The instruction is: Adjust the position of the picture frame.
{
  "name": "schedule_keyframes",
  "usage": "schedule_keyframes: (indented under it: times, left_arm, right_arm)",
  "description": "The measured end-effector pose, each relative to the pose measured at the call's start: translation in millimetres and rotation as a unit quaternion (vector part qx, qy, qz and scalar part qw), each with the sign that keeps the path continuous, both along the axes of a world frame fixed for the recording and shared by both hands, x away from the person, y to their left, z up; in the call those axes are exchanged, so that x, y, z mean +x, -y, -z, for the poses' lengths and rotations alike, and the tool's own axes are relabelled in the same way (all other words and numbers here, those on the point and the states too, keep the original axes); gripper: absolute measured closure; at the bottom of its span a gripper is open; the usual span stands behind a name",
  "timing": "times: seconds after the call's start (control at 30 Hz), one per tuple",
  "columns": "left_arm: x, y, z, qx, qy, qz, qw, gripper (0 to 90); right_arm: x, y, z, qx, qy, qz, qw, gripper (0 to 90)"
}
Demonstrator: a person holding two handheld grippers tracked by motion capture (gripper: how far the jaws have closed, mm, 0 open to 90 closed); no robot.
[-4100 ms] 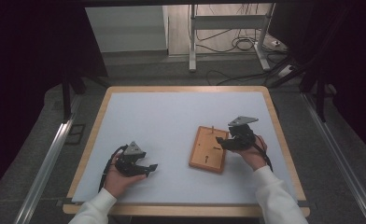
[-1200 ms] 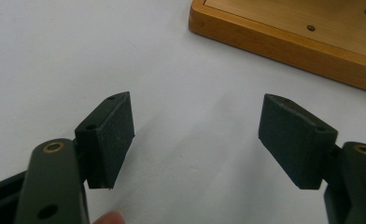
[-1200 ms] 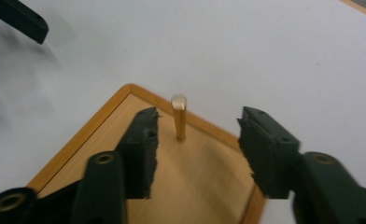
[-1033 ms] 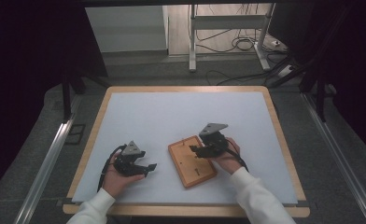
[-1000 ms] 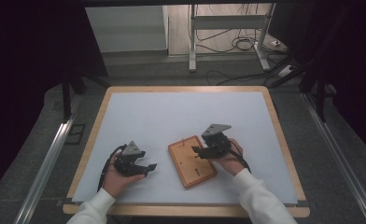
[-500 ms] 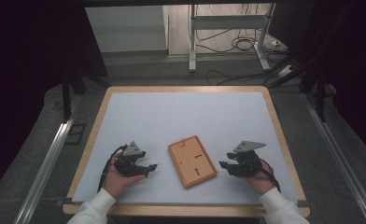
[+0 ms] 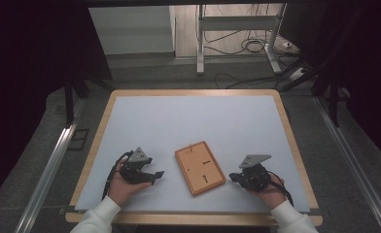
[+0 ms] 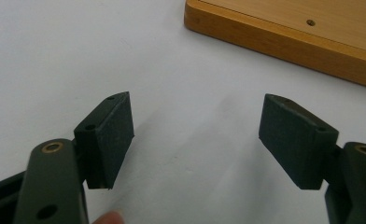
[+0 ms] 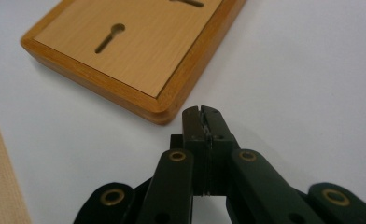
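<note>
Wooden board (image 7: 199,167) lies set down between my grippers — right gripper (image 9: 203,113) just closed on nothing, left gripper (image 8: 197,137) gaping empty. Placement looks done; next, a fresh grasp.

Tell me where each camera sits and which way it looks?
High view: above the person's side of the table, looking forward and down on the flat orange wooden board with slots; both white-sleeved forearms show.
Left gripper view: on the left hand-held gripper, looking along its open black jaws; a fingertip shows.
Right gripper view: on the right hand-held gripper, looking along its shut jaws.
All three views share the board.
</note>
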State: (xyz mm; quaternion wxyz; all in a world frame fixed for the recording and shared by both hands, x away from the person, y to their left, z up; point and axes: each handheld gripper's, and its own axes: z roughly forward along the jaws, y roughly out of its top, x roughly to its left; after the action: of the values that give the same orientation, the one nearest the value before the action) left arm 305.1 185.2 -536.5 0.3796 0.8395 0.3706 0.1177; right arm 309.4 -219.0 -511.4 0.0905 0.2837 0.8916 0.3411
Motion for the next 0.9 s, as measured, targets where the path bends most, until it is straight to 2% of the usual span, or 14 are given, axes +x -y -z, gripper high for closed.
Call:
schedule_keyframes:
  times: [0.07, 0.5, 0.77, 0.83, 0.9]
  left_arm:
    - [0.1, -0.5, -0.2, -0.001, 0.001, -0.001, 1.0000, 26.0]
    - [-0.4, -0.3, -0.7, 0.000, 0.001, 0.002, 1.0000, 25.9]
    - [-0.2, 0.7, -0.3, 0.000, 0.001, 0.002, 1.0000, 25.9]
    - [-0.4, 1.1, -0.1, 0.000, 0.000, 0.002, 1.0000, 25.9]
    - [-0.7, 1.3, -0.3, 0.001, 0.000, 0.003, 1.0000, 25.9]
  right_arm:
    - [0.4, -1.3, 2.1, -0.001, -0.004, 0.006, 1.0000, 89.8]
    - [-1.1, -12.1, 7.7, -0.007, -0.001, 0.000, 1.0000, 89.9]
    - [-7.0, -14.0, 2.3, -0.003, 0.003, 0.009, 0.9999, 90.0]
    - [-6.1, -13.2, 3.0, 0.000, -0.002, 0.011, 0.9999, 90.0]
    - [-5.0, -13.5, 6.3, -0.009, -0.004, 0.015, 0.9998, 90.0]
